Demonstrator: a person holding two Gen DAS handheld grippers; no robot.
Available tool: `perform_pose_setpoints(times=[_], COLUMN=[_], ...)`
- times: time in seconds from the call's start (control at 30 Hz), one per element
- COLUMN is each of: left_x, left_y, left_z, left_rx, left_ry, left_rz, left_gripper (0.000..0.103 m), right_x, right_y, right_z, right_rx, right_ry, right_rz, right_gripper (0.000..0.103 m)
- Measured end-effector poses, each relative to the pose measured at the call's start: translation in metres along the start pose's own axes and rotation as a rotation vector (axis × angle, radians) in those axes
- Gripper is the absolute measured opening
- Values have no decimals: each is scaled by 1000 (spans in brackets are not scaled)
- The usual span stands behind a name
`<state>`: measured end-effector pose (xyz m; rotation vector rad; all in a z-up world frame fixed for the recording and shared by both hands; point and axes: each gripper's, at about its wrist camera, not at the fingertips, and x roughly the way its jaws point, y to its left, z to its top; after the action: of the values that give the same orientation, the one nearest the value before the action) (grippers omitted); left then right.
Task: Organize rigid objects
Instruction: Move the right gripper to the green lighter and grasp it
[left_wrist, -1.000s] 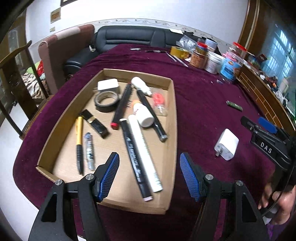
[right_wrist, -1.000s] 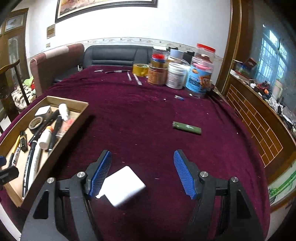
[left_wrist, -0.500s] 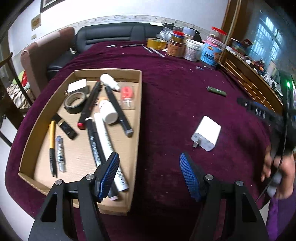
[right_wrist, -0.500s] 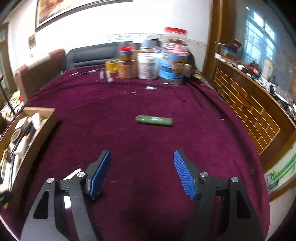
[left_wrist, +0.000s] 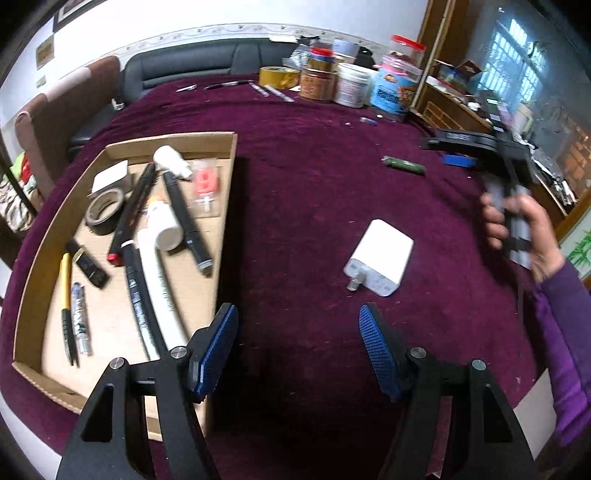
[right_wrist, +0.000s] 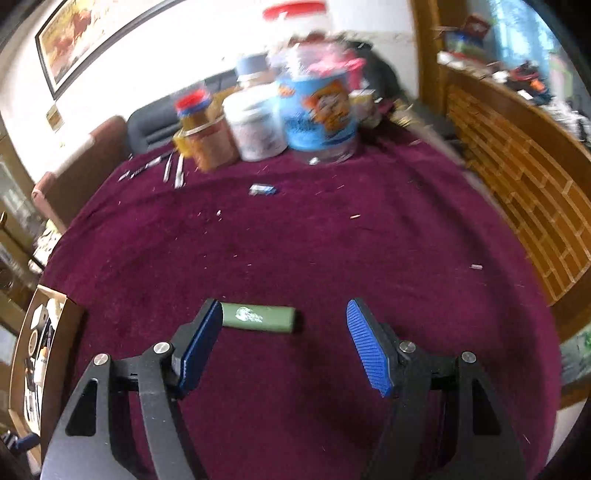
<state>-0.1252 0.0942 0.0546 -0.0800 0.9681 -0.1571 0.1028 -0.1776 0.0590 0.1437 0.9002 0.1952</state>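
- Green lighter (right_wrist: 258, 319) lay flat on the dark red cloth (right_wrist: 332, 240), crosswise, one end tucked behind the left blue pad of the right tongs (right_wrist: 284, 349).
- Stood wide open, those right tongs, holding nothing; not clear whether the pad touched the lighter.
- Seen from the left camera too: same green lighter (left_wrist: 403, 165), small and far off, near the right tongs (left_wrist: 465, 149) gripped in a hand (left_wrist: 524, 232) with a purple sleeve (left_wrist: 565, 332).
- White charger block (left_wrist: 380, 257) lay on the cloth, metal plug end toward the camera, well apart from the lighter and just ahead of the left tongs (left_wrist: 297, 349).
- Stood wide open as well, the left tongs, empty, above bare cloth between the charger and the box.
- Flat cardboard box (left_wrist: 225, 192) sat on the left side of the table, already filled with small things.
- Inside the box: black tape roll (left_wrist: 104, 210), white block (left_wrist: 109, 176), white bottle (left_wrist: 165, 226), another small white bottle (left_wrist: 171, 161), long white marker (left_wrist: 159, 288), long black markers (left_wrist: 186, 225), yellow pen (left_wrist: 65, 295), see-through pen (left_wrist: 79, 317), little black stick (left_wrist: 86, 260), and a packet with a red number nine (left_wrist: 204, 184).
- Far side of the table: jars and tubs (right_wrist: 280, 122) packed close together, blurry, a yellow tape roll (left_wrist: 277, 76), some thin metal tools (right_wrist: 170, 168).
- Small blue and white bit (right_wrist: 263, 190) lay alone on the cloth in front of the jars.
- Behind the table: dark sofa (left_wrist: 192, 62), brown chair (left_wrist: 62, 107), framed picture (right_wrist: 85, 44) on the white wall.
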Motion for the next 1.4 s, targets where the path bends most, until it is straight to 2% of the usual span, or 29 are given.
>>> perform_pose_setpoints(times=[0.17,0.23,0.3,0.33,0.4,0.43,0.5,0.6,0.67,0.77,0.83,0.93,1.0,1.2,1.4], left_x=[1,2,4,4,7,8,12,13,10,7,5,4,7,22,30], left_y=[-11,-11,-9,-8,-6,-6,-7,-11,-15,-19,-22,-27,-27,-26,-43], left_z=[0,-1,0,1,2,2,2,-1,-2,-2,-2,-3,-2,1,12], left_rx=[53,59,58,54,40,35,21,26,43,53,63,72,65,33,103], left_ry=[-4,-2,0,1,2,3,16,29,22,19,19,24,38,69,40], left_rz=[-1,-2,-1,-4,-20,-26,-47,-62,-51,-42,-41,-43,-54,-82,-46], left_gripper=[62,62,62,62,62,62,62,62,62,62,62,62,62,62,62], right_x=[45,54,54,53,48,43,29,17,17,32,43,51,49,23,-15], right_y=[-1,-2,4,8,20,28,31,29,33,47,61,72,69,54,34], right_z=[13,13,8,5,-8,-16,-21,-20,-20,-19,-20,-24,-25,-48,-85], right_rx=[73,102,77,60,20,-16,-52,-20,-31,-55,-98,-147,-138,-158,-137], right_ry=[81,116,134,160,242,273,242,181,147,151,157,153,171,213,245], right_rz=[80,133,169,211,365,410,383,279,174,110,58,-33,-30,-31,-10], right_gripper=[69,69,71,71,71,71,71,71,71,69,58,23,19,19,19])
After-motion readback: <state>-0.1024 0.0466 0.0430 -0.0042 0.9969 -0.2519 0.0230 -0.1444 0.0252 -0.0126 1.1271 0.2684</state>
